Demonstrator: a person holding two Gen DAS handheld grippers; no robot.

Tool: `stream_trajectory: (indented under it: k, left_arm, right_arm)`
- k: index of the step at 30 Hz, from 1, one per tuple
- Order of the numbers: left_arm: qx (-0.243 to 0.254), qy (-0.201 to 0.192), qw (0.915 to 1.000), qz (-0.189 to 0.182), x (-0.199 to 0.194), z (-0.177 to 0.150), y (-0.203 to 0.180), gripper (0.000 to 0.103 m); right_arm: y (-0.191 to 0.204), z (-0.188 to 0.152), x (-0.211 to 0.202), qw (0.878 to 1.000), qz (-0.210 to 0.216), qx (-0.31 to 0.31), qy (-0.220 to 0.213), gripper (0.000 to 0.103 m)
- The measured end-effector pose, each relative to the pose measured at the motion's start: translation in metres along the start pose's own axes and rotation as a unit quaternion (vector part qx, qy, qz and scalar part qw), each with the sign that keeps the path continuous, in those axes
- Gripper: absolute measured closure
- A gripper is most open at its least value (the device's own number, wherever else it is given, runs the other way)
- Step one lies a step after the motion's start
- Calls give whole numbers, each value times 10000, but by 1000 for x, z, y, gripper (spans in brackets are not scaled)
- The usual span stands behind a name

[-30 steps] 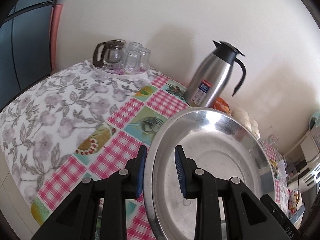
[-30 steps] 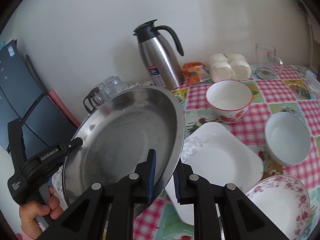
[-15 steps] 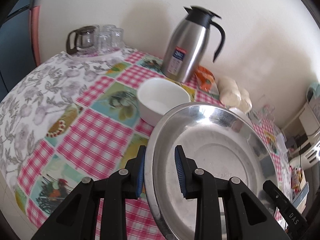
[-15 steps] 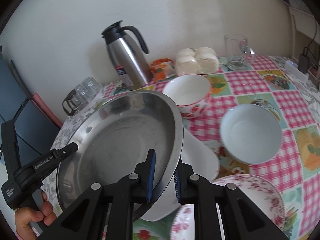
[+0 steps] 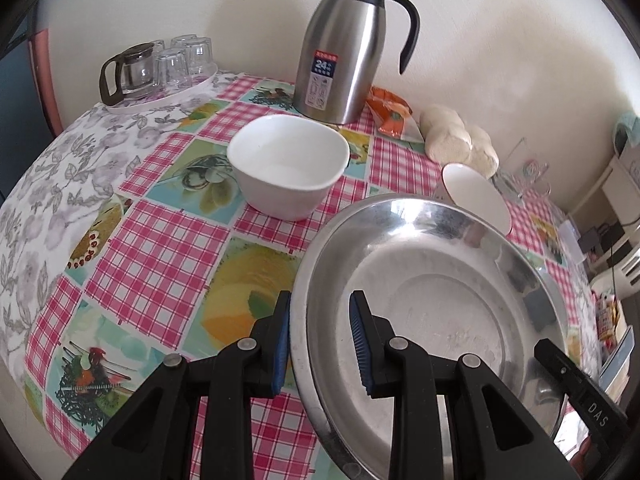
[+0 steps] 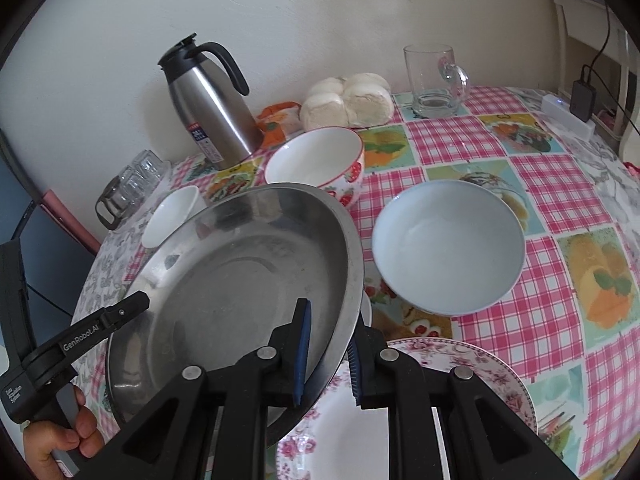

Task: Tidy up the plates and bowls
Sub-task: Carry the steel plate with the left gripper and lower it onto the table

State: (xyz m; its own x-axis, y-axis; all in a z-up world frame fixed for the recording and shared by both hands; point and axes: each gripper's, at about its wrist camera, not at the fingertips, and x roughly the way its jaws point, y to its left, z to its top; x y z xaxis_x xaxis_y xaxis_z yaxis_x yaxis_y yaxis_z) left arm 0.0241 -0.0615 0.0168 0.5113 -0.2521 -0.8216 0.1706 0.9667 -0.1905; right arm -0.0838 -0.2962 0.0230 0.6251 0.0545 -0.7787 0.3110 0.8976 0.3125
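Observation:
Both grippers carry one large steel plate [image 5: 432,304] [image 6: 240,280] tilted above the table. My left gripper [image 5: 318,342] is shut on its left rim, and my right gripper [image 6: 326,354] is shut on its right rim. A white squarish bowl [image 5: 286,166] [image 6: 172,214] stands on the cloth beyond the plate. A red-rimmed fruit-pattern bowl [image 6: 320,162] [image 5: 476,194], a pale blue bowl [image 6: 448,246] and a pink floral plate [image 6: 460,372] lie to the right. The steel plate hides what is under it.
A steel thermos jug [image 5: 348,42] [image 6: 208,104] stands by the wall, beside an orange packet [image 5: 390,114] and bagged buns [image 6: 346,100]. A glass mug [image 6: 436,78] is far right. A tray of glasses and a teapot [image 5: 160,70] sits far left.
Both grippers moved the steel plate rightward and lower over the table. The white square plate has gone out of sight under it, and the white squarish bowl has come into view.

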Motion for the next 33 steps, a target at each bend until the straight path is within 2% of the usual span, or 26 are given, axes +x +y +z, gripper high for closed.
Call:
stream_trajectory:
  k: [9,22,33]
  left_arm:
    - [124,250,9996,83,15,-5,-2,73]
    - [476,391,9979,209,25,-10,-10,73]
    - [400,422,9980,259,22,-10,-10,73]
  right_arm:
    - [-4,-4,14,9997,-158,-8,208,85]
    - [-12,-9,29,9982,-413,45,443,85]
    - [-9,-10,28,9976,-457,-74,515,85]
